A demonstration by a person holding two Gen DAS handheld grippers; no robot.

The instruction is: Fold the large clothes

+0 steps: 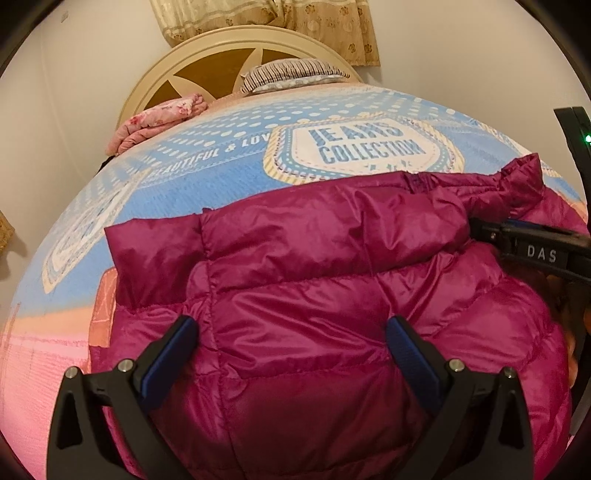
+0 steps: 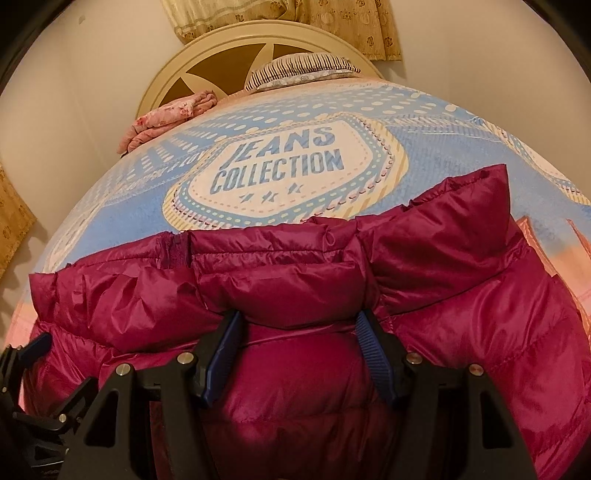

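A magenta puffer jacket (image 1: 314,280) lies partly folded on the bed, a sleeve laid across its top. It also fills the lower half of the right wrist view (image 2: 295,280). My left gripper (image 1: 291,332) is open, its blue-padded fingers spread just above the jacket's quilted body. My right gripper (image 2: 299,325) is open, its fingers astride a puffy fold near the collar; it also shows at the right edge of the left wrist view (image 1: 532,247). The left gripper's tip shows at the lower left of the right wrist view (image 2: 33,347).
The bed carries a blue and pink cover (image 1: 221,184) printed "JEANS COLLECTION". A striped pillow (image 1: 291,75) and a folded pink floral blanket (image 1: 159,122) lie by the cream headboard (image 1: 192,62). A patterned curtain (image 1: 295,22) hangs behind.
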